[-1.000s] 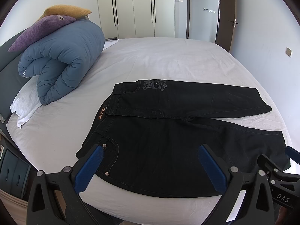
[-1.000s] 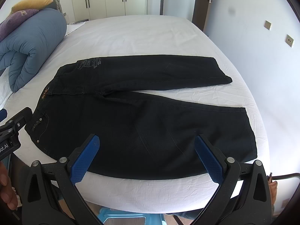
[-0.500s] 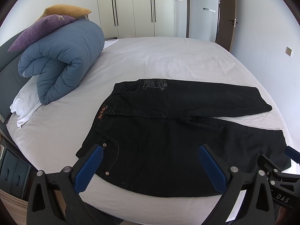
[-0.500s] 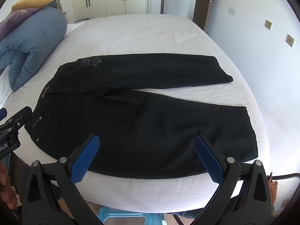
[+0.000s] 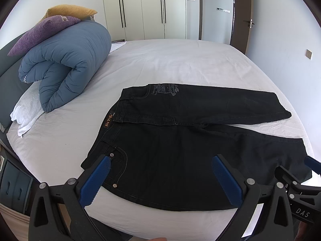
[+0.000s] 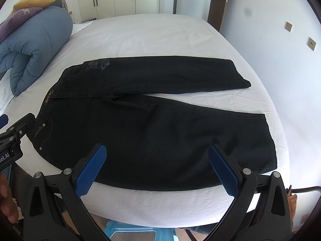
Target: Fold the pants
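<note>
While the black pants (image 5: 180, 150) lie flat on the white bed (image 5: 170, 64), legs apart, left gripper (image 5: 160, 170) spread wide above the waist, right gripper (image 6: 158, 160) spread too, both holding nothing.

You see black pants (image 5: 180, 140) with a grey print, a white sheet (image 5: 170, 64), a blue duvet (image 5: 64, 64), and purple (image 5: 44, 32) and mustard pillows (image 5: 70, 11).

White letters "DAS" stand on the black body of the right tool (image 5: 310, 161), seen at the lower right of the left view. The left tool (image 6: 4, 118) carries white lettering ending in "oot.AI" at the left edge of the right view. The tan waistband patch (image 5: 108, 119) and the grey print (image 5: 164, 90) on the pants (image 5: 180, 150) are not legible.
</note>
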`<state>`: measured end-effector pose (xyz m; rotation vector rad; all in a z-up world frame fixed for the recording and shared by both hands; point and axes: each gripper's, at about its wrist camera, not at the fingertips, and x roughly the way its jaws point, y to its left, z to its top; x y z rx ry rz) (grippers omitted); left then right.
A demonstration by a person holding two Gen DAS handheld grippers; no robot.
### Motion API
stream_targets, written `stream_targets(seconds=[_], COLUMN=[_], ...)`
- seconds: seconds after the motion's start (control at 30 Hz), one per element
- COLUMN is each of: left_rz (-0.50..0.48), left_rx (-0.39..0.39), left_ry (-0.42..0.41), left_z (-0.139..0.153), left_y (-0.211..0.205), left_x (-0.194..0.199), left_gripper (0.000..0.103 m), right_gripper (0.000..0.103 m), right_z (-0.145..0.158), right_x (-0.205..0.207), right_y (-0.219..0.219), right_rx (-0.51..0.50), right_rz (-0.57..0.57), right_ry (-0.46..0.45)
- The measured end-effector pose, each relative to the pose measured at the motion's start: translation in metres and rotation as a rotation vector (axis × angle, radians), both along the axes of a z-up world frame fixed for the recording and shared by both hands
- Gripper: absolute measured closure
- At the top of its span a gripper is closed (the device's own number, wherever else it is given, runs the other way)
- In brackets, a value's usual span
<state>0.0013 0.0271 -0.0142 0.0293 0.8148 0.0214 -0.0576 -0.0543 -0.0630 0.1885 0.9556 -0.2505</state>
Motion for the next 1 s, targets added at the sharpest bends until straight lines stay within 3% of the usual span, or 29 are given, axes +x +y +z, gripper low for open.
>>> stream_targets(seconds=[0.3,0.53,0.6,0.7,0.87,1.0], left_rz=[-0.016,-0.16,-0.18,-0.221,-0.261,-0.357], left_rx=[-0.009,-0.015,0.001,0.049,0.099,0.124], left_ry=[0.011,0.047,0.042,0.115,0.073,0.147], left_z=[-0.006,-0.016,-0.021,-0.031,-0.029,-0.046], left_y=[0.009,0.031,0.041,0.052,0.08,0.086], left_x=[0.011,0.066,0.089,0.137,0.228,0.31], left_gripper=[0.0,0.0,0.0,0.0,0.0,0.0], right_gripper=[0.0,0.0,0.0,0.0,0.0,0.004], right_z=[-0.003,-0.007,-0.003,0.001,-0.008,-0.024], right_x=[0.011,0.061,0.081,0.123,0.194,0.248], right_y=[0.0,-0.009,-0.013,-0.021,-0.035,-0.047], right_rx=[0.007,0.081,0.086,0.078,0.064,0.07], right_rz=[0.03,0.211,0.271,0.393,0.527,0.636], right_ry=[0.011,0.001,-0.016,-0.06,-0.054,-0.048])
